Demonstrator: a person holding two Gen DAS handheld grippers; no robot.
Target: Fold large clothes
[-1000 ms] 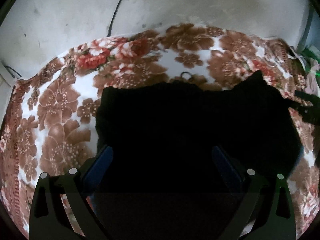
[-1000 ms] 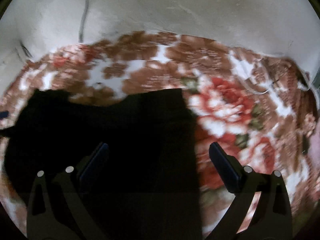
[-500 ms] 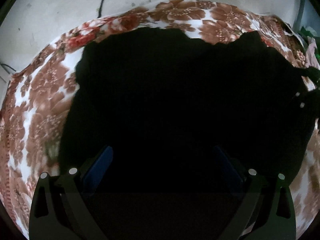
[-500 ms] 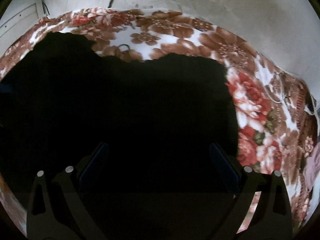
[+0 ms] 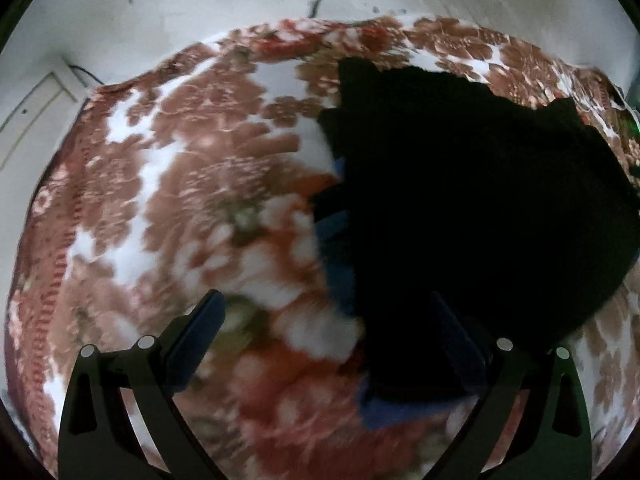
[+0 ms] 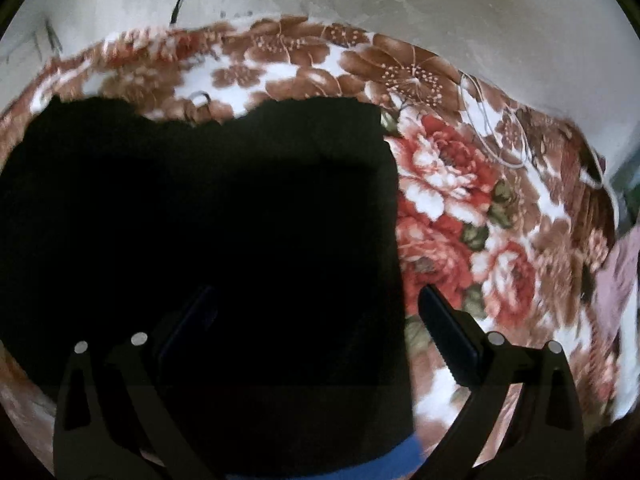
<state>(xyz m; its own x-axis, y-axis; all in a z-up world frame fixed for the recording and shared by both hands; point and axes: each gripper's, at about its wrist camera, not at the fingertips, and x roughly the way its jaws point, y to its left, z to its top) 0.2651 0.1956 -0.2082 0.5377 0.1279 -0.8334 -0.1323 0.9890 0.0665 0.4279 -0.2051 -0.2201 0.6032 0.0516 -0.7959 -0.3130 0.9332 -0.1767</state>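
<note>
- Since half a second ago the left view has swung leftward: the black folded garment (image 5: pixel 472 208), which then filled that frame, now sits in its right half, and bare floral plush blanket (image 5: pixel 168 184) fills the left. Motion blur across the blanket pattern.
- Right view has changed less; the garment (image 6: pixel 208 232) has shrunk a little in frame, with more blanket (image 6: pixel 460 184) showing beyond it.
- Left tongs (image 5: pixel 332 344): spread wide, nothing between the pads. The garment's left edge runs close to the right-hand finger (image 5: pixel 452 336); a blue strip (image 5: pixel 384 412) shows beneath that edge.
- Right tongs (image 6: pixel 316 332): spread wide, empty as far as can be seen; the left-hand finger (image 6: pixel 188 324) is dark against the cloth.
- Garment lies on the blanket as a broad dark slab, long axis roughly side to side across both views.
- Key relation: the garment lies ahead and to the right of the left tongs, but directly under and ahead of the right tongs, its right edge just inside the right-hand finger (image 6: pixel 448 340).
- Judgement: the right hand is the nearer for any next pinch; the left must come back rightward to reach an edge.
</note>
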